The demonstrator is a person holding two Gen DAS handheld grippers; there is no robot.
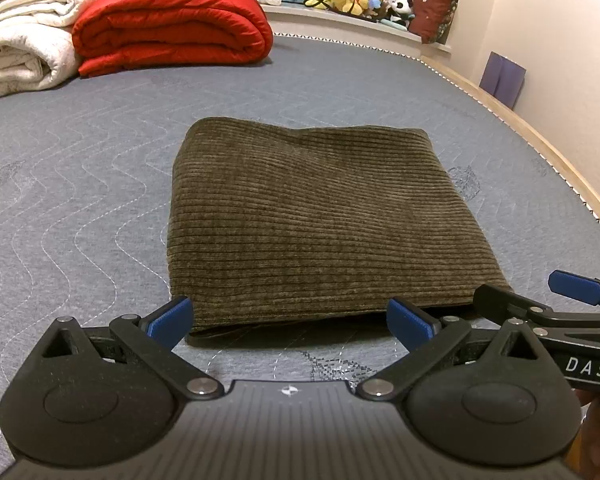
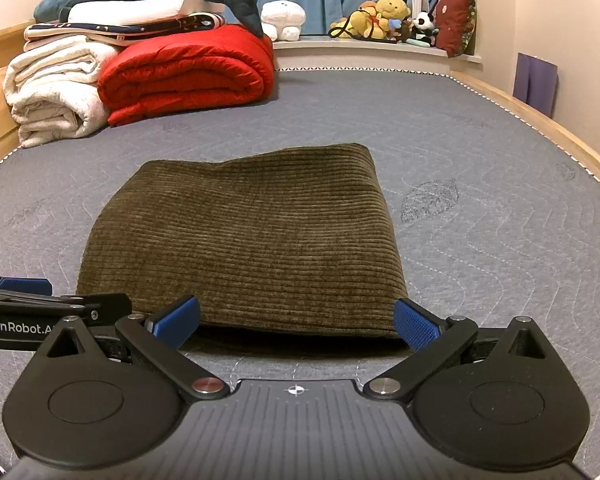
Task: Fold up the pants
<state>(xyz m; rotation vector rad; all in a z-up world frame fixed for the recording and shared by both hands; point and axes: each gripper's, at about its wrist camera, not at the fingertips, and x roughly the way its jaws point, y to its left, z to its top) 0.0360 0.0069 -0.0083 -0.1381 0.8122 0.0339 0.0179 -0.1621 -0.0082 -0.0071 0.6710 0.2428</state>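
- At about ten o'clock on the grey quilted mattress lay a rolled white blanket, with a folded red comforter just beside it toward eleven; both sat well apart from the work.
- The left gripper hovered at six o'clock in its own view, its blue pads spread wide with nothing between them, just short of the near edge of the cloth.
- The pants lay in the middle of the mattress, already folded into a thick, squarish olive-brown corduroy bundle, its layered edge facing six o'clock.
- The right gripper stood just beside the left one, equally wide open and empty, with the bundle's near right corner close to its right-hand pad.
- Judging by the plump folds, the corduroy was soft, fairly heavy and not slippery; the ribbing should grip well, but the layers could slide apart if only the top one were pinched.
- A sound hold would likely be at the two near corners, taking all layers together.
- At one o'clock, stuffed toys lined a ledge, far from the task.
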